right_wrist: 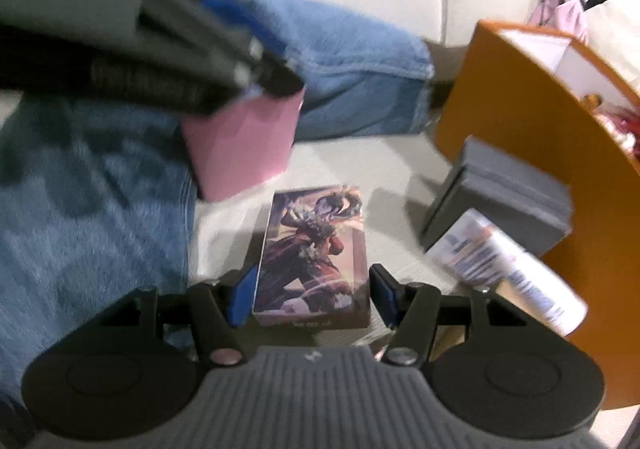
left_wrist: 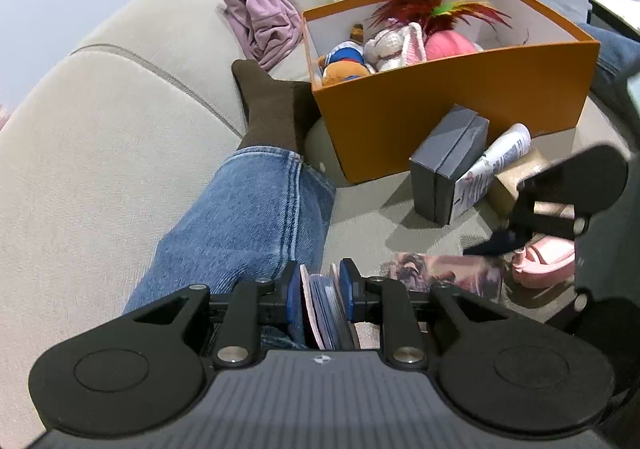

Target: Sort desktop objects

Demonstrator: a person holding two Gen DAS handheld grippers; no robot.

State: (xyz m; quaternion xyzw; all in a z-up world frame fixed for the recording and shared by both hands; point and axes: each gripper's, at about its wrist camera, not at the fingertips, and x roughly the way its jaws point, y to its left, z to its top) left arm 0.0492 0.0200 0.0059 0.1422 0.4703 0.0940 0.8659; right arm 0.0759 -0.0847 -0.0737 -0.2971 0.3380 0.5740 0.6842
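Observation:
My left gripper (left_wrist: 320, 297) is shut on a pink box (left_wrist: 310, 305), seen edge-on between the blue pads. The right wrist view shows that pink box (right_wrist: 244, 145) hanging above the couch under the blurred left gripper (right_wrist: 268, 85). My right gripper (right_wrist: 312, 297) points down over an illustrated card box (right_wrist: 312, 253) lying flat on the cushion. Its jaws stand on either side of the box's near end, open, with a small gap at the right pad. The same card box (left_wrist: 448, 269) lies at lower right in the left wrist view.
An orange storage box (left_wrist: 460, 105) holding plush toys and feathers stands behind. Against its front lean a grey case (left_wrist: 444, 165), a white printed tube (left_wrist: 500, 161) and a tan carton (left_wrist: 516, 177). A person's jeans leg (left_wrist: 248, 225) and brown sock (left_wrist: 272, 105) lie left.

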